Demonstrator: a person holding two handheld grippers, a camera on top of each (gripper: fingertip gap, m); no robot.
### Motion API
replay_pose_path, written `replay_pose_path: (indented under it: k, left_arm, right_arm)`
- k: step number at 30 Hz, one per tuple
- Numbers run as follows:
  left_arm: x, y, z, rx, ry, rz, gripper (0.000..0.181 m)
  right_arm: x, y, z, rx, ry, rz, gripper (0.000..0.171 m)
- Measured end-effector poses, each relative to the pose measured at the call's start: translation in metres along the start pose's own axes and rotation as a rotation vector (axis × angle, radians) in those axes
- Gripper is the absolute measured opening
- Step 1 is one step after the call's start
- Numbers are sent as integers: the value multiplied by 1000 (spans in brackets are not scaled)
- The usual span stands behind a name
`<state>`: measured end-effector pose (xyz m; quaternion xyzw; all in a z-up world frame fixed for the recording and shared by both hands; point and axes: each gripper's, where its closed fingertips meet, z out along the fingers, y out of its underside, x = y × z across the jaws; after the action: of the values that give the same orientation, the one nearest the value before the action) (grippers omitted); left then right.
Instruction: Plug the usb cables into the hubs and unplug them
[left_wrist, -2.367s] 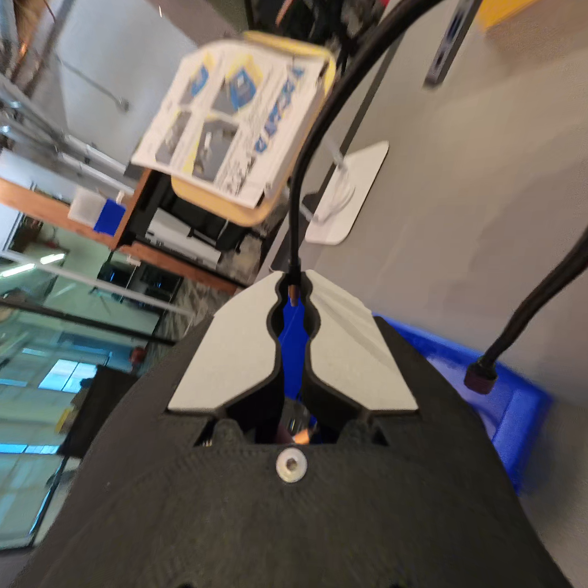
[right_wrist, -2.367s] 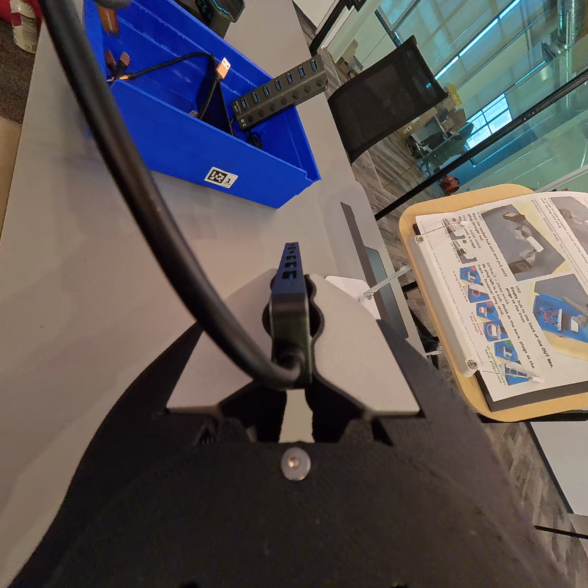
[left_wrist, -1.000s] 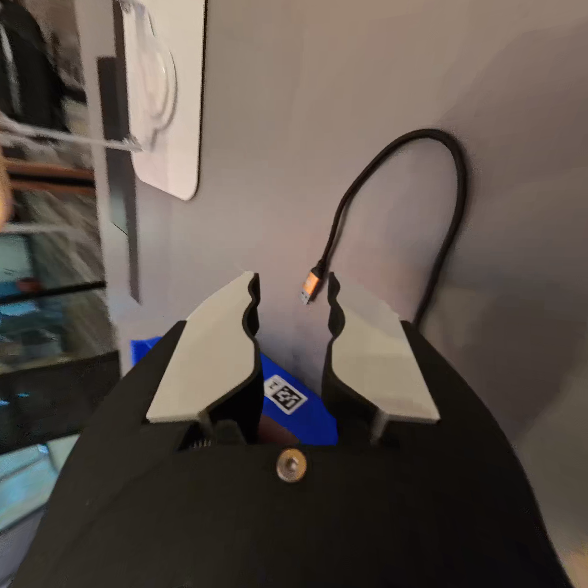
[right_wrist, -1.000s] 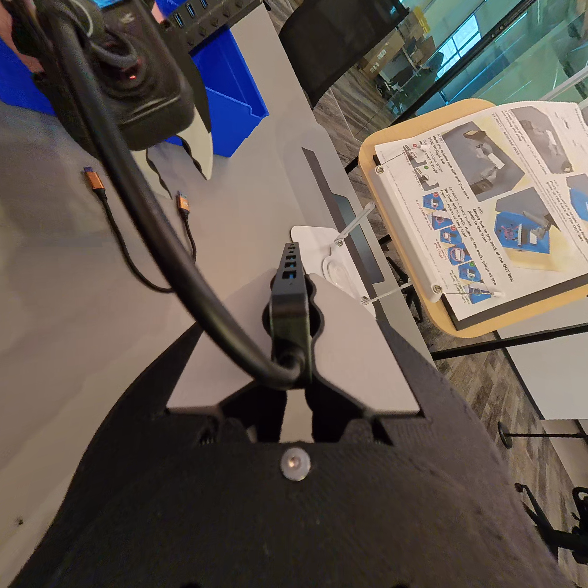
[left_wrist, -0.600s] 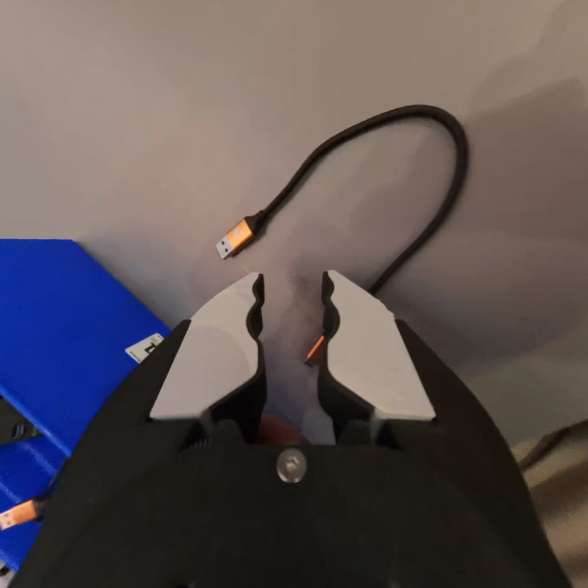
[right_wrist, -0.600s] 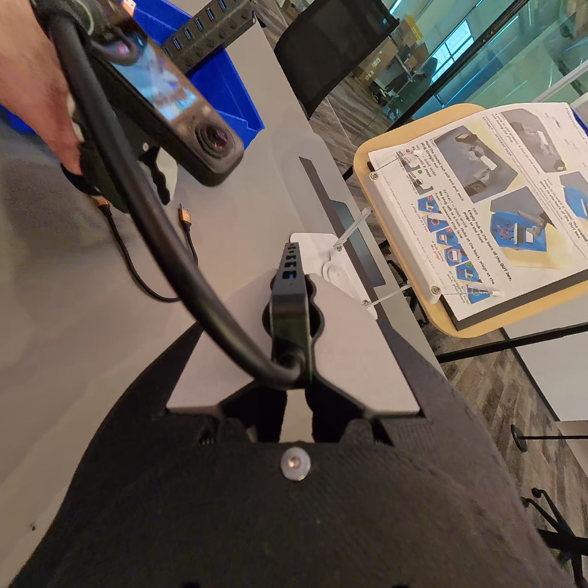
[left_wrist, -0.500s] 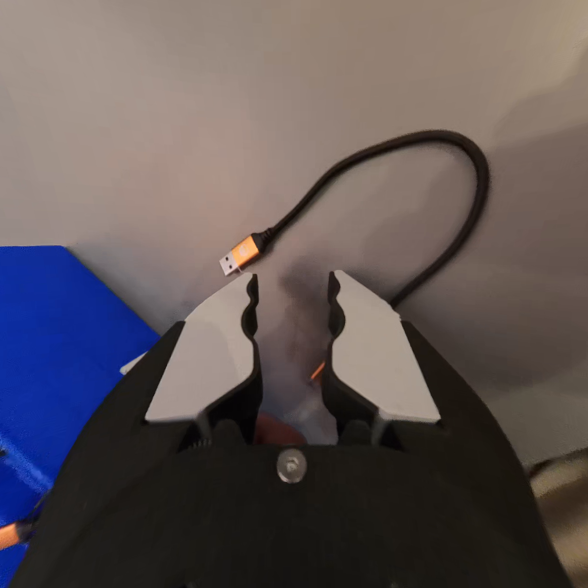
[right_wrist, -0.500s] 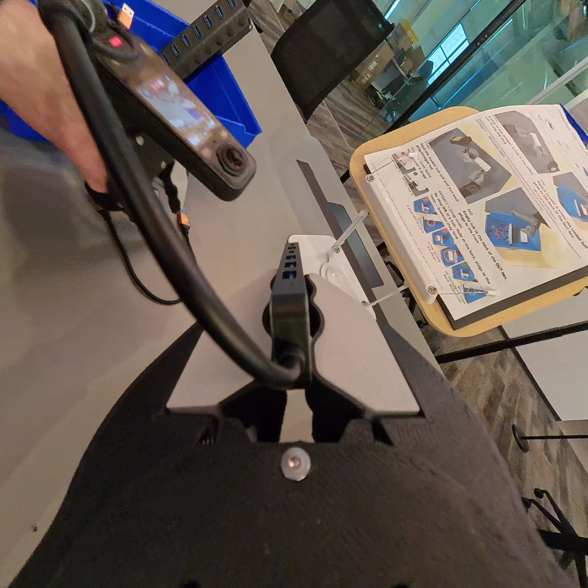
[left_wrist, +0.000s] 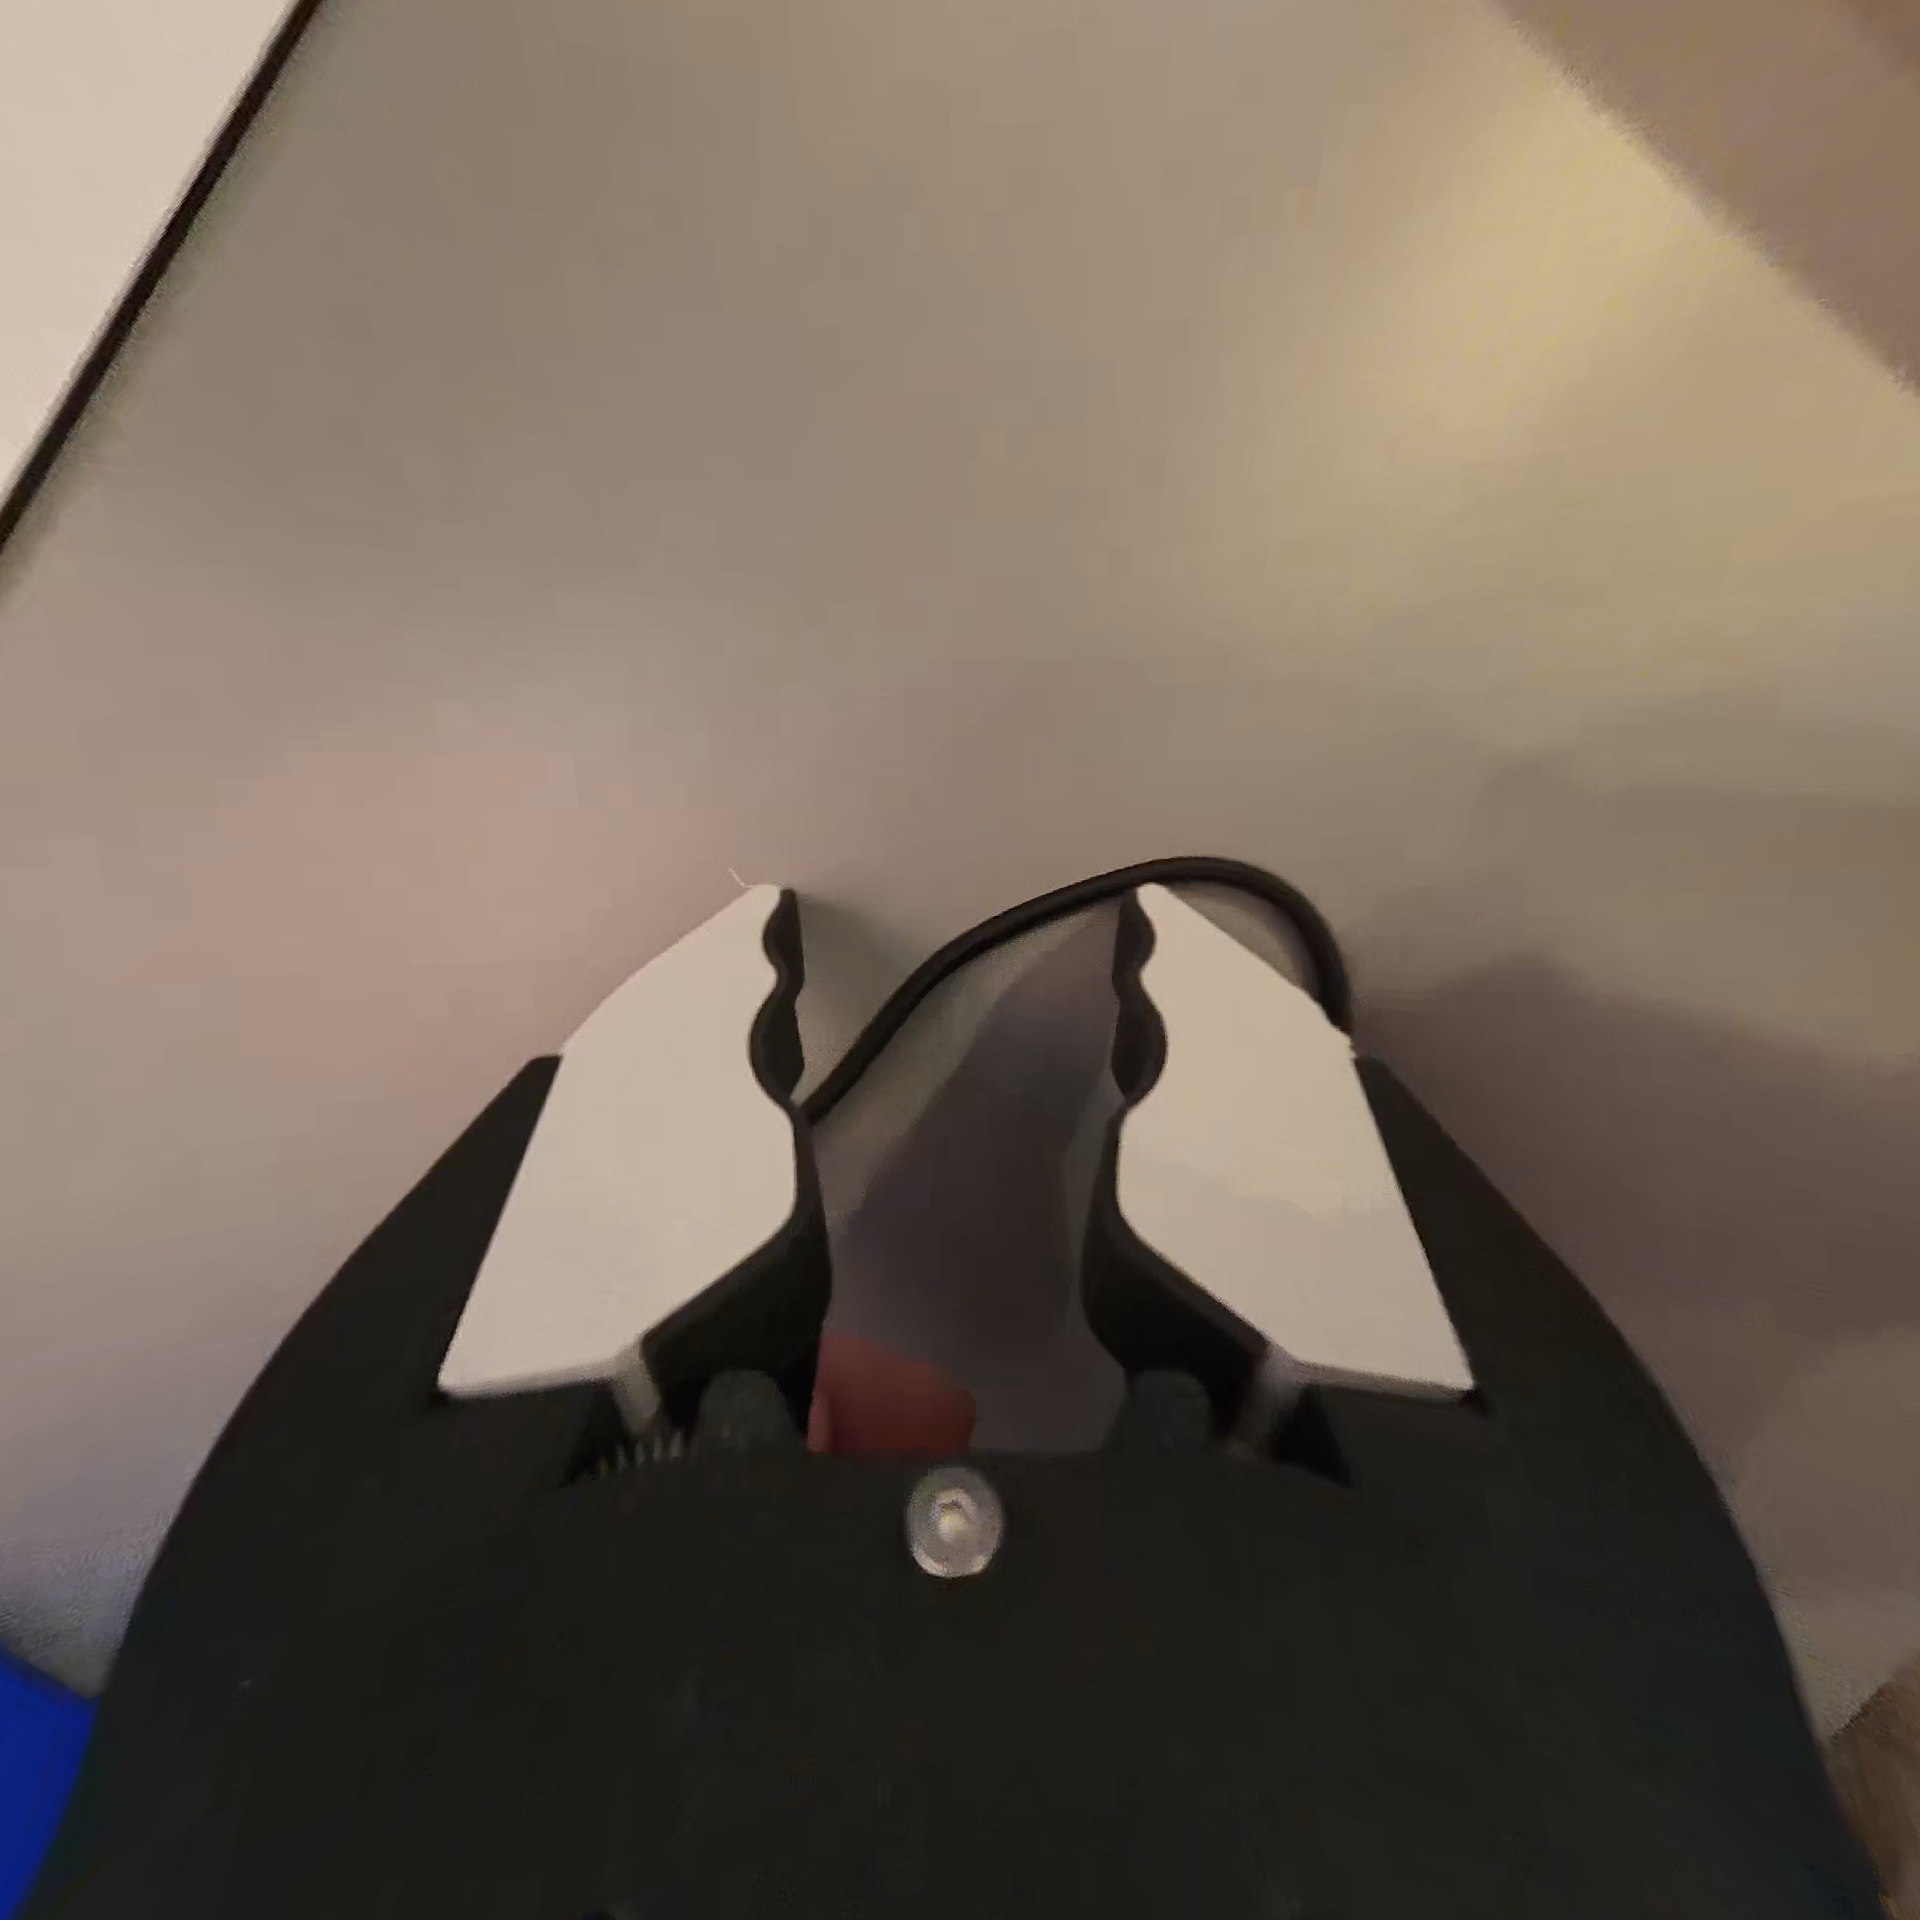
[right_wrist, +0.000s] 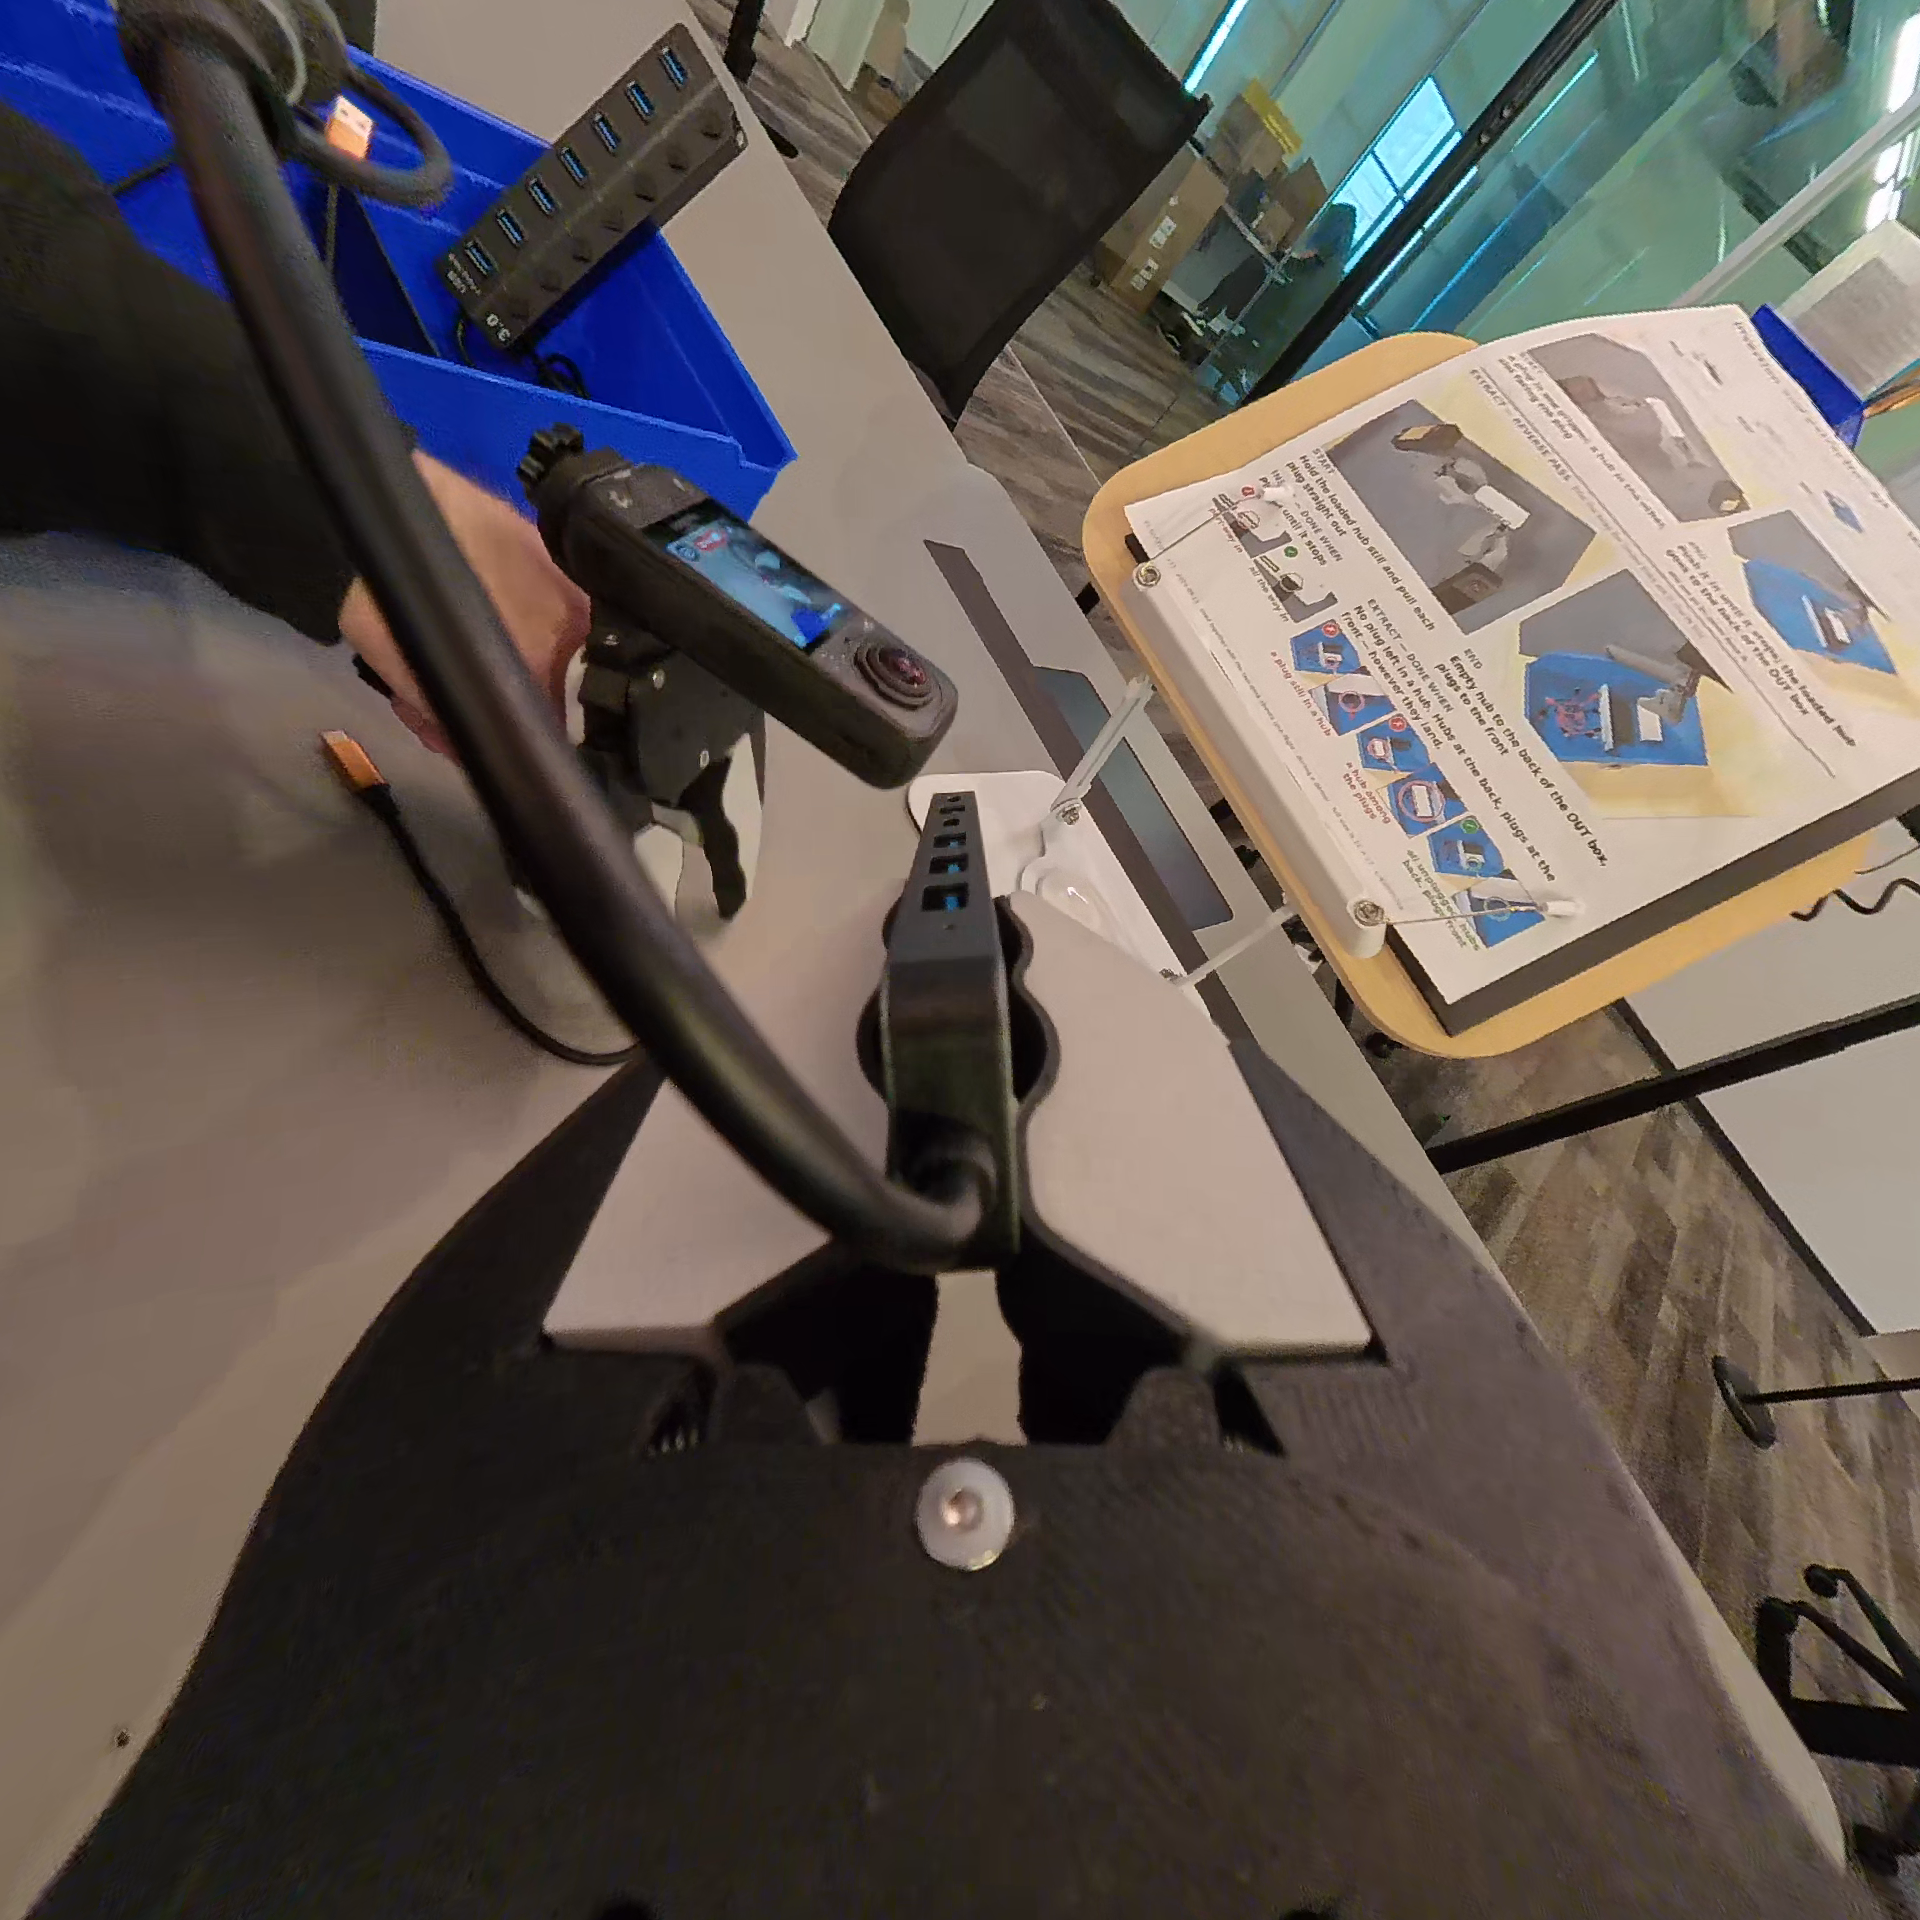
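1. While its two pale fingers stand well apart with nothing between their pads, the left gripper hangs close over the grey table.
2. A thin black usb cable lies on the table under that gripper; it loops across the gap between the fingertips and passes behind the right-hand finger, and whether it touches either finger cannot be told.
3. The plug end of this cable is hidden in the left wrist view.
4. In the right wrist view the right gripper is clenched on a slim black hub, held edge-on between the wavy inner pads.
5. The hub's row of ports points away from the camera, and its far end juts past the fingertips.
6. A thick black lead leaves the hub's near end, curls left and rises toward the top left corner.
7. Farther off in that view a hand grips the other gripper, which points down at the table, with a camera mounted on top.
8. An orange-tipped plug lies on the table just left of it, its cable trailing toward the viewer.
9. A blue bin at the back holds a long black multi-port hub, leaning on the bin's wall.
10. A stand with printed instruction sheets is beside the table on the right.
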<state>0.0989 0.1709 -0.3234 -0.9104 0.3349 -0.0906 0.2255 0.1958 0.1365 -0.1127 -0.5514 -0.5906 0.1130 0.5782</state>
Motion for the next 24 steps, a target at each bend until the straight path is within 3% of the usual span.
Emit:
replay_pose_path:
  k: [5,9,14,20,24]
  left_arm:
    - [22,-18,6,61,125,39,66]
    - [5,-29,-4,122,-12,-53,64]
    - [8,-13,8,36,-109,-225,89]
    - [-1,-24,15,87,-215,-343,89]
    - [7,-25,11,114,-232,-276,64]
  right_arm:
    - [5,3,-1,2,6,22,12]
    - [7,3,-3,7,9,32,12]
    - [5,1,0,11,2,39,12]
    - [5,-3,-3,12,18,27,12]
    - [9,-6,-7,24,30,38,13]
